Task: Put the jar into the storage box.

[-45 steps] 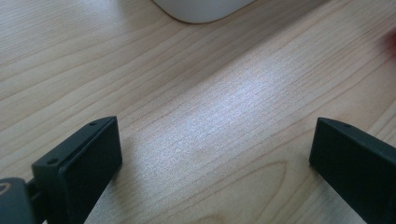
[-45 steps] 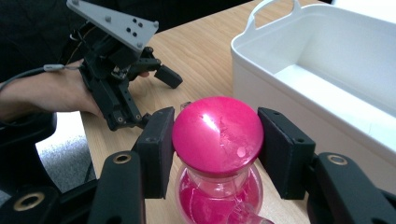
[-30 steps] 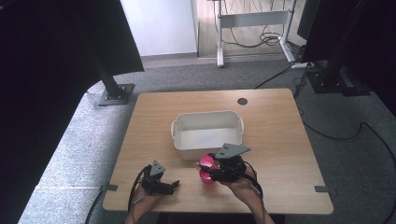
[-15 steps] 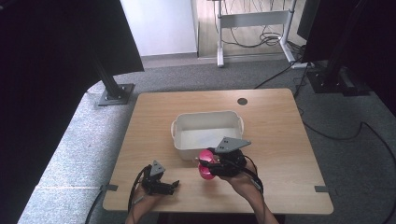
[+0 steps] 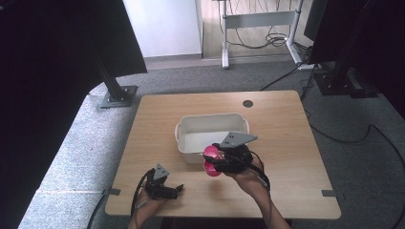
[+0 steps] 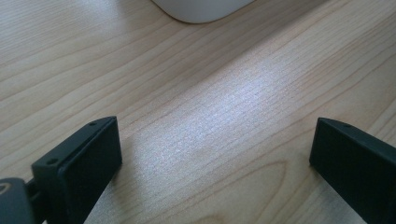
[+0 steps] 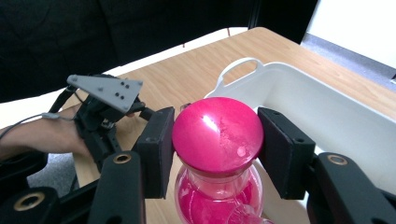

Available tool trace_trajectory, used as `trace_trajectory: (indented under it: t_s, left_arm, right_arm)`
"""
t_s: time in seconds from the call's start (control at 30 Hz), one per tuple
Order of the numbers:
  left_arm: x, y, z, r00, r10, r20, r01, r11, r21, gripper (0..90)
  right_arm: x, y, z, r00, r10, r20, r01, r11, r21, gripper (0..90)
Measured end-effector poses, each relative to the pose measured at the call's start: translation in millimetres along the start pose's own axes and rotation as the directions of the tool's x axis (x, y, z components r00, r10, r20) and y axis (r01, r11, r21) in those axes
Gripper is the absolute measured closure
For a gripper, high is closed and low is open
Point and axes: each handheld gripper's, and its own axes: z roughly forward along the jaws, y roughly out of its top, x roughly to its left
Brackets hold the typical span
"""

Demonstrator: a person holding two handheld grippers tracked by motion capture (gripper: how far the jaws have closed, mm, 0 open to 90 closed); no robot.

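The left gripper (image 5: 165,188) rests low on the table (image 5: 286,124), its jaws wide apart with nothing between them, probably only waiting. To its right, the right gripper (image 7: 215,140) clamps the cap of a pink hourglass (image 7: 217,140) and holds it raised beside the near wall of the white bin (image 5: 212,125), likely to put it in.

A bright pink hourglass (image 7: 217,154) (glossy cap), white tub (image 5: 210,136), pale wood-grained table (image 5: 286,138), black claws
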Motion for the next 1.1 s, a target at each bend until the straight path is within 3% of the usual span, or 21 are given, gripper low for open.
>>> trace_trajectory:
  t_s: [0.3, 1.1]
  left_arm:
    - [-0.1, 0.0, 0.0, 1.0000, 0.004, 0.003, -0.004, 1.0000, 0.001, 2.0]
    - [-0.3, 0.0, 0.2, 1.0000, 0.005, 0.005, -0.005, 1.0000, -0.002, 2.0]
  right_arm:
    - [-12.7, 15.4, 1.5, 0.9993, -0.001, 0.039, 0.000, 1.000, 0.004, 47.9]
    - [-48.9, 27.9, 13.0, 0.9897, 0.054, 0.133, -0.054, 0.999, -0.005, 47.9]
